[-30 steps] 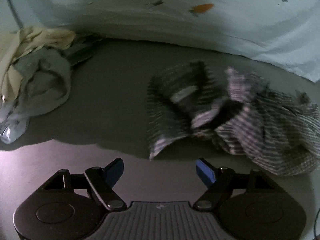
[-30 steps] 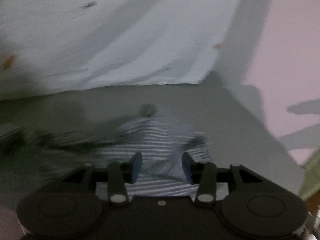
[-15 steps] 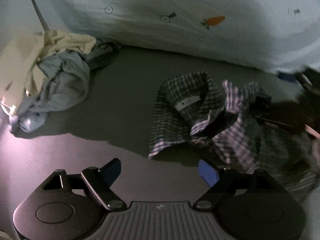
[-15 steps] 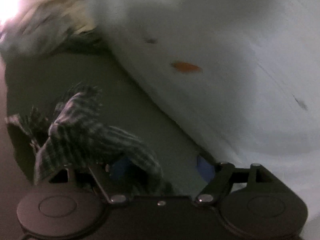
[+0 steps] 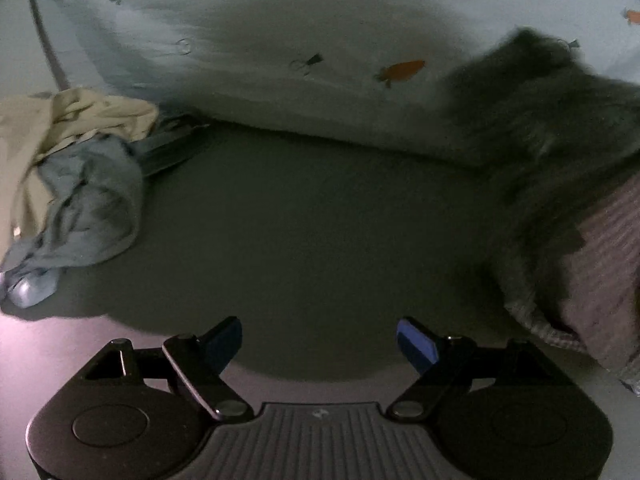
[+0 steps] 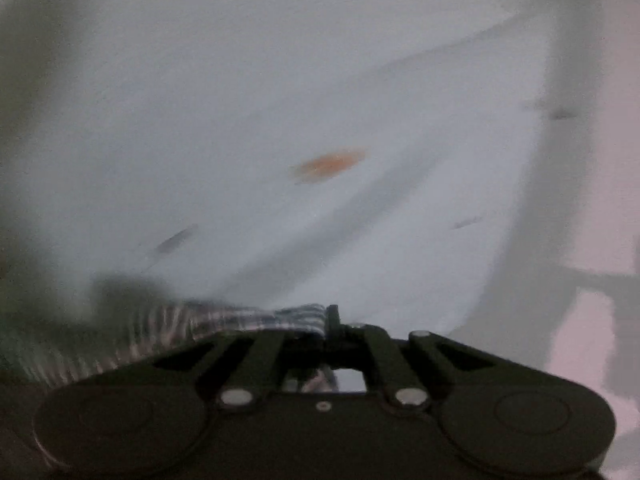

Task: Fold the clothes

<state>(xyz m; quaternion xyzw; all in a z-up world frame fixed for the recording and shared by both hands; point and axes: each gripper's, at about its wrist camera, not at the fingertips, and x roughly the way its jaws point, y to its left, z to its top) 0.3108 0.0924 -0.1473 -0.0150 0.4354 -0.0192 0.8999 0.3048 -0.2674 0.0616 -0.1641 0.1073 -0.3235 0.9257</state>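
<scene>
Dim grey bed surface (image 5: 312, 216) with a pale carrot-print duvet (image 5: 320, 32) bunched along its far edge. Left tool (image 5: 319, 340) hangs with its blue pads spread wide, holding nothing. Right tool (image 6: 326, 322) is pinched tight on the checked shirt (image 6: 256, 318), which trails off left. Only the left view shows the clothes pile (image 5: 76, 172) at the bed's far left, plus the shirt as a blurry dark mass on the right.

The left black two-finger claw (image 5: 319, 339) hangs with blue-padded fingers spread wide, empty; the right black claw (image 6: 326, 326) is clamped on striped cloth (image 6: 256, 318).
</scene>
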